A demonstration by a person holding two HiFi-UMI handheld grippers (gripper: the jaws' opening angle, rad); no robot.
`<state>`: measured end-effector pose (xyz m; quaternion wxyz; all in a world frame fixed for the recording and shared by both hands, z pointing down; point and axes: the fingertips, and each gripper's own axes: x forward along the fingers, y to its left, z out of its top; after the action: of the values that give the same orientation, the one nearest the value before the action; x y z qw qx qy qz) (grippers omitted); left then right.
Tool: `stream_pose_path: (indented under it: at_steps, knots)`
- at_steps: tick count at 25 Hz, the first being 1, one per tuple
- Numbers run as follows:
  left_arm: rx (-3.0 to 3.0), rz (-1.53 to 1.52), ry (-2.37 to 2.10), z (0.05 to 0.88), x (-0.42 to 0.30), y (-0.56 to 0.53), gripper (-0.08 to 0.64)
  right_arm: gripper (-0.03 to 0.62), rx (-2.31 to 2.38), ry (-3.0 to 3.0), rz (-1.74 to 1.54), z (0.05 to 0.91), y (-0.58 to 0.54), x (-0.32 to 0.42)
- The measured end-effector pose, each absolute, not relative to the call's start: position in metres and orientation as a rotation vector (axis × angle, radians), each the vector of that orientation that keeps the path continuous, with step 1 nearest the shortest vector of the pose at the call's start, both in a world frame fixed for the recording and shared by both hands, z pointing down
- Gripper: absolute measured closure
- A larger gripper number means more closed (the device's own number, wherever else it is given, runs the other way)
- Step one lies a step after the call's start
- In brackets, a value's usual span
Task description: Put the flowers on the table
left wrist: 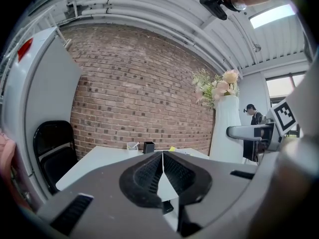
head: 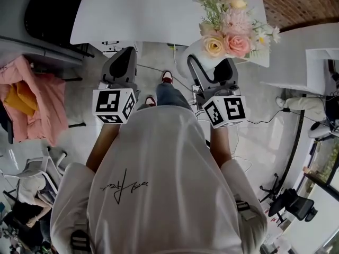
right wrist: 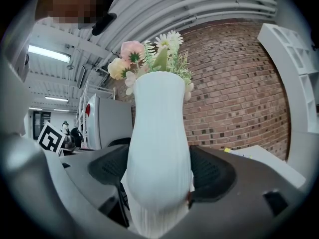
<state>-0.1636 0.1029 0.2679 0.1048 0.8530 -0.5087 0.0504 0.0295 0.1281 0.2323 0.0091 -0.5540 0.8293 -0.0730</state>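
Observation:
A tall white ribbed vase (right wrist: 158, 148) with pink, cream and white flowers (right wrist: 144, 56) is clamped upright between the pads of my right gripper (right wrist: 159, 176). From the head view the bouquet (head: 230, 28) rises above the right gripper (head: 214, 75), held in the air just short of the white table (head: 137, 12). My left gripper (head: 123, 67) hangs beside it, its jaws shut together with nothing between them (left wrist: 162, 171). The left gripper view also catches the vase (left wrist: 225, 128) off to its right, and the white table (left wrist: 104, 161) ahead under a brick wall.
On the table stand a small black box (left wrist: 148, 147) and a clear cup (left wrist: 132, 146). A black chair (left wrist: 52, 151) is at the table's left. Pink cloth (head: 32, 102) lies over furniture on the left, office chairs (head: 294, 202) at right. Another person (left wrist: 252, 116) stands in the distance.

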Motion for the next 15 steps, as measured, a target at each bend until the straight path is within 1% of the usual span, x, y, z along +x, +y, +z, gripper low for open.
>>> stream_pose_path:
  at_steps: [15]
  knots:
    - [2.524, 0.191, -1.488, 0.27, -0.131, 0.041, 0.549, 0.187, -1.722, 2.593, -0.269, 0.242, 0.066, 0.057]
